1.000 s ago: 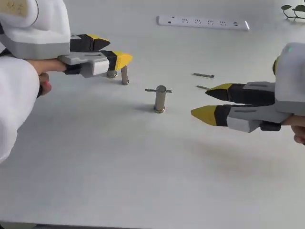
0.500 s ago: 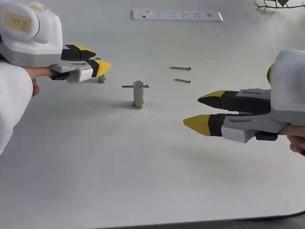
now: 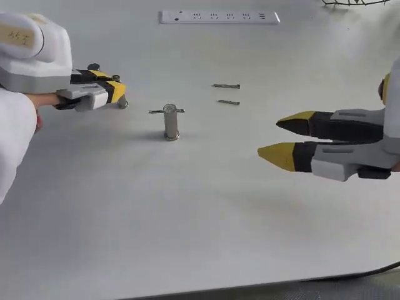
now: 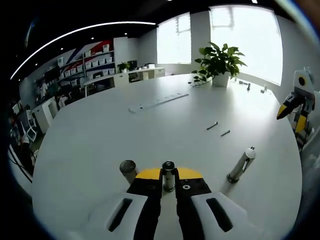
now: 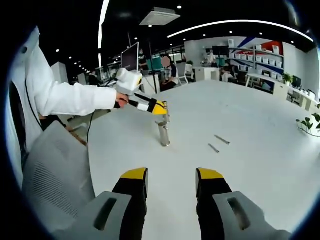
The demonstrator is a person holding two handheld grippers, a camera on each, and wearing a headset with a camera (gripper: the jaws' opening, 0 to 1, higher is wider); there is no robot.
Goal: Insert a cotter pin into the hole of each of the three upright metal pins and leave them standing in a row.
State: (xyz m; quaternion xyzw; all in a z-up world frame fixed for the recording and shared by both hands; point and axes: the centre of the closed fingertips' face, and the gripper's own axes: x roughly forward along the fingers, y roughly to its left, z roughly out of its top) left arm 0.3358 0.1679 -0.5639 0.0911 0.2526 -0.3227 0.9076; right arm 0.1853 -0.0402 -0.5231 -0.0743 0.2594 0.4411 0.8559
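Left gripper view: left gripper [image 4: 169,180] pinches pin [image 4: 169,168]

- The centre pin [image 3: 170,122] stands upright on the white table [image 3: 187,212], with a cotter pin [image 3: 166,111] crosswise through its top.
- To its left is the left gripper [image 3: 116,91], jaws close together at a second pin [image 3: 122,104], whose foot shows.
- To its right and nearer the camera is the right gripper [image 3: 282,137], jaws apart and empty.
- Beyond it to the right lie a near loose cotter pin [image 3: 229,102] and a far loose cotter pin [image 3: 225,85].
- Far beyond it lies a power strip [image 3: 219,17].
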